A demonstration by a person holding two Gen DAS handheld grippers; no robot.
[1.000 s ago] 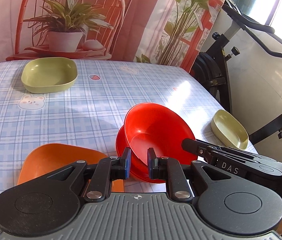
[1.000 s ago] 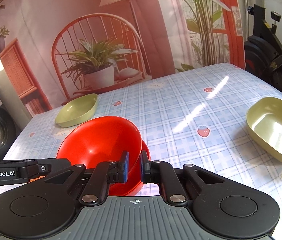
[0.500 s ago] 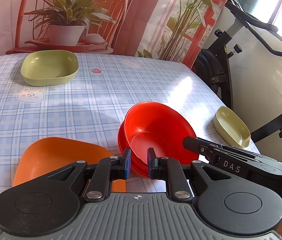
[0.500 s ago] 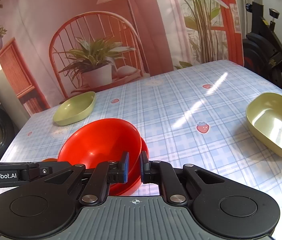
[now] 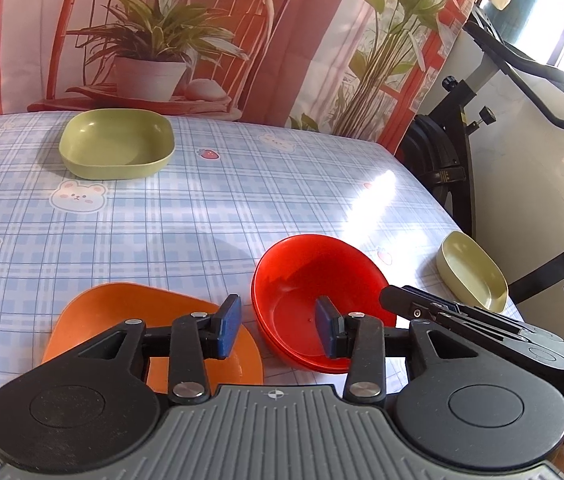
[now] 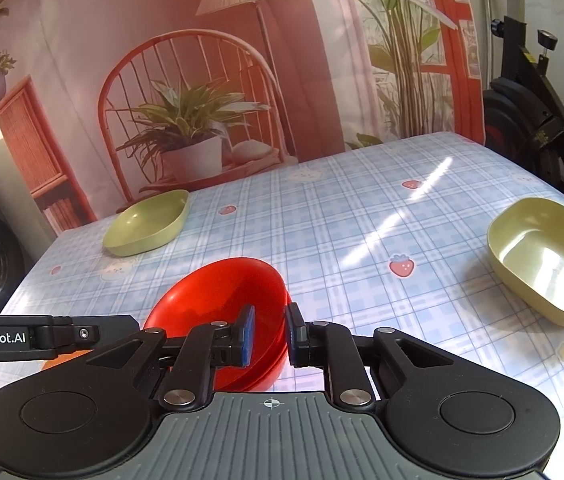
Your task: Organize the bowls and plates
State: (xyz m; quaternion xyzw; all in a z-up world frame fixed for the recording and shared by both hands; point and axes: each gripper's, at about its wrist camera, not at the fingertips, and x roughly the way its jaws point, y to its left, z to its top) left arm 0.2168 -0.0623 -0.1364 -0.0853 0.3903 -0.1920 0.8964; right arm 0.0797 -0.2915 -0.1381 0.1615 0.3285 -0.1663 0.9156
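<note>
A table [image 5: 162, 216] under a blue plaid cloth fills both views, with a printed backdrop [image 5: 242, 40] behind it and an exercise bike [image 5: 482, 120] at its right. A green dish [image 5: 117, 142] sits near the far edge, a pale dish [image 6: 546, 256] near the right edge, well apart from each other. An orange plate [image 5: 134, 312] lies at the near edge, just beside the red bowls [image 5: 314, 288], which are nested in a stack near the front middle. The left gripper [image 5: 278, 330] has just been opening: its jaws stand apart, straddling the stack's near-left rim, the right pad inside the top bowl, the left pad outside and clear of it. The right gripper [image 6: 269, 335] has also just been opening, only narrowly; the bowls' right rim stands in the slim gap between its pads, seemingly not pinched.
</note>
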